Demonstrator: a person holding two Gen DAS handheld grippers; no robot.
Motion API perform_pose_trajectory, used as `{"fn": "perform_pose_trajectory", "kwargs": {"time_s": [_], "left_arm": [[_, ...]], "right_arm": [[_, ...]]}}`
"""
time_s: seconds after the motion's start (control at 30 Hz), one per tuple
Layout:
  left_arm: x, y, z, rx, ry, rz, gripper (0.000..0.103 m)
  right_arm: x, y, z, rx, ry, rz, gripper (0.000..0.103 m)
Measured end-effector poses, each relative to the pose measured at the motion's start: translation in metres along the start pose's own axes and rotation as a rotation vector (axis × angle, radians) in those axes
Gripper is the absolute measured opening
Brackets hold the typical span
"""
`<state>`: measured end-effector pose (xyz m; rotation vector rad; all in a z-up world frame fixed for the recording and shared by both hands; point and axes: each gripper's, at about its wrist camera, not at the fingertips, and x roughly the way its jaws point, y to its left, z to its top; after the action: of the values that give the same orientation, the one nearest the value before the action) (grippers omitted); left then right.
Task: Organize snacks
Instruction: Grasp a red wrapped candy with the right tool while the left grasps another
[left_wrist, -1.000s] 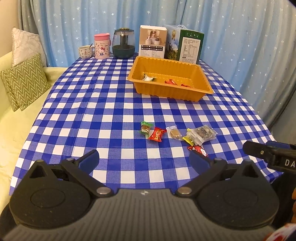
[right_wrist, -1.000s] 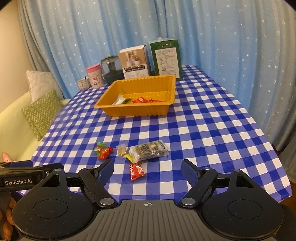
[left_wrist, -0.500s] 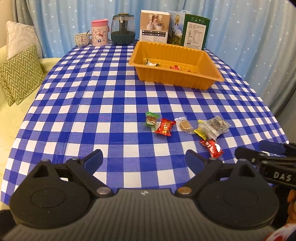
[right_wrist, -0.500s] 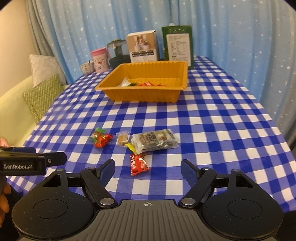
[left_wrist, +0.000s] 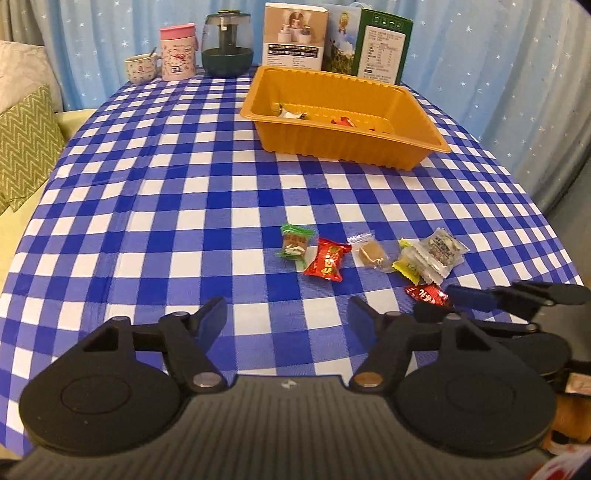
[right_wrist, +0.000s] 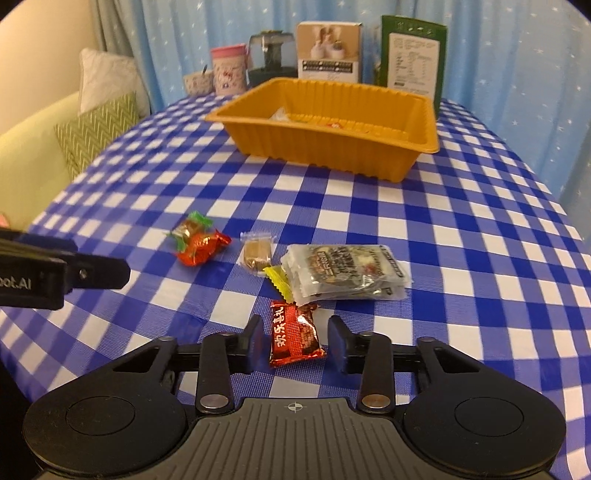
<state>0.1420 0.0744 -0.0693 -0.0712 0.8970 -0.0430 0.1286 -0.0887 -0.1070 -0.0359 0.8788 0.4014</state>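
Red snack packet (right_wrist: 294, 336) reads "欢乐喜礼". Left gripper (right_wrist: 99, 273) body shows "bot.AI". Box labels in back are too blurred.

You have matt black plastic on each claw with ribbed housings, a woven checked cloth (right_wrist: 443, 229) over the table, a ribbed, smooth orange plastic tray (right_wrist: 332, 147), glossy crinkled foil on the red snack packet (right_wrist: 293, 334), and clear shiny film wrappers (right_wrist: 347, 273) beside it.
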Motion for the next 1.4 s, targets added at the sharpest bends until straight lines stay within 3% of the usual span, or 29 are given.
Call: {"fn": "perform_pose_trajectory", "kwargs": {"time_s": [0.2,0.37,0.6,1.03,1.13,1.4], "left_arm": [[0.01,-0.005,0.002,0.022,0.004,-0.047,0.057],[0.024,-0.014,0.007,0.067,-0.015,-0.106,0.04],[0.046,-0.023,0.022,0.132,-0.044,-0.124,0.039],[0.082,-0.032,0.028,0.244,0.047,-0.127,0.03],[0.082,-0.032,0.028,0.233,0.047,-0.118,0.021],[0.068,-0.042,0.016,0.211,0.038,-0.111,0.02]], "right_arm": [[-0.001,0.001,-0.004,-0.016,0.007,-0.019,0.026],[-0.028,-0.01,-0.012,0.032,0.003,-0.012,0.026],[-0.041,-0.033,-0.026,0.08,0.005,-0.081,0.026],[-0.034,-0.04,-0.031,0.074,0.015,-0.094,0.027],[-0.032,-0.038,-0.031,0.059,0.013,-0.102,0.028],[-0.03,-0.033,-0.03,0.034,0.023,-0.125,0.025]]}}
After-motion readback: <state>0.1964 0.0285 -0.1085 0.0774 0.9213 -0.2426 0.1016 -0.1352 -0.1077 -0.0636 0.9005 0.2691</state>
